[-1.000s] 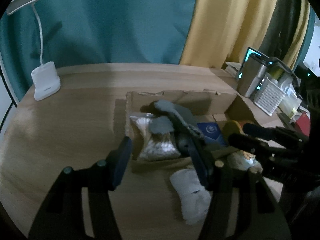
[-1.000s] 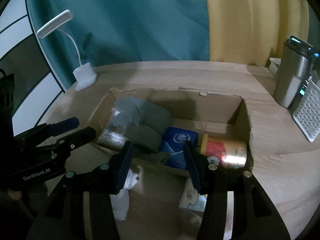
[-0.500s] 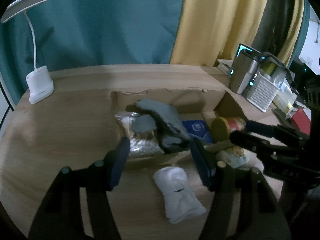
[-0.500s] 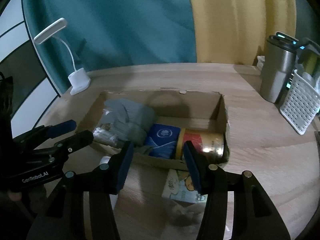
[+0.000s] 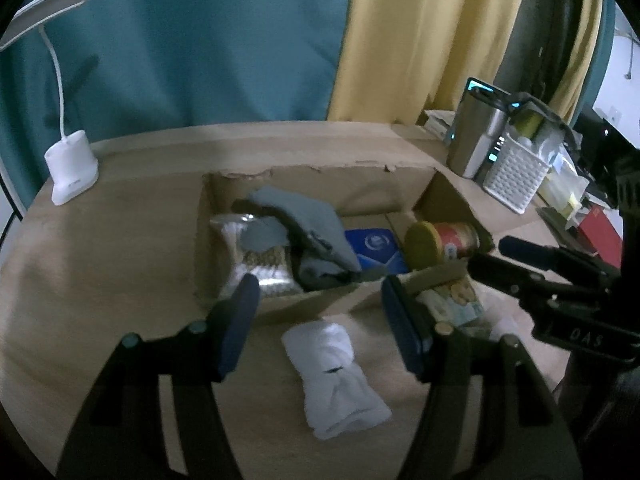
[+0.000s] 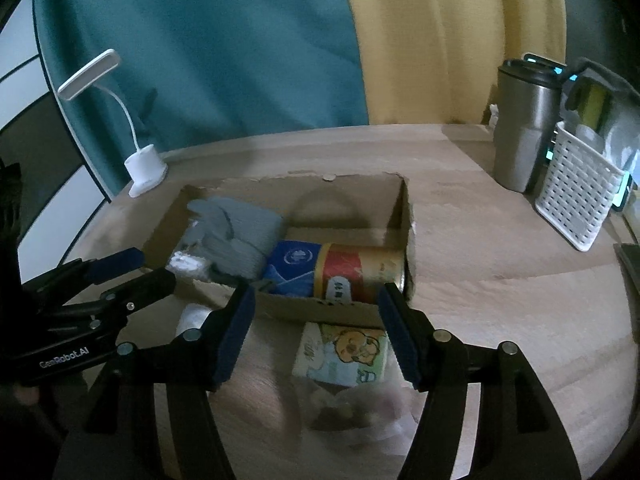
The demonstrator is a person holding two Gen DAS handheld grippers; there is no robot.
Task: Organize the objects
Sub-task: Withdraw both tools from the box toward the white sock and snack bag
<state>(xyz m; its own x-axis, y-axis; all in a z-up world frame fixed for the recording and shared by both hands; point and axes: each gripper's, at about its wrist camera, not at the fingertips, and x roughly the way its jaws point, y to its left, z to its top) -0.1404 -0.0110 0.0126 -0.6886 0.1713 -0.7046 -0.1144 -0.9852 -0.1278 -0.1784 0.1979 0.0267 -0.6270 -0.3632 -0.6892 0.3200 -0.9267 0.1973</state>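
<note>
Both grippers have drawn back from the cardboard box (image 6: 320, 312) — left gripper (image 5: 320, 312) and right gripper (image 6: 316, 320) spread, empty.

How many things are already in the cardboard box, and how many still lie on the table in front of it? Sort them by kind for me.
In the open cardboard box:
Grey folded cloth: 1
Clear crinkly bag: 1
Blue packet: 1
Red and gold tin can: 1

On the wooden table, outside:
White rolled sock: 1
Cartoon-printed clear bag: 1

Total: 6
</note>
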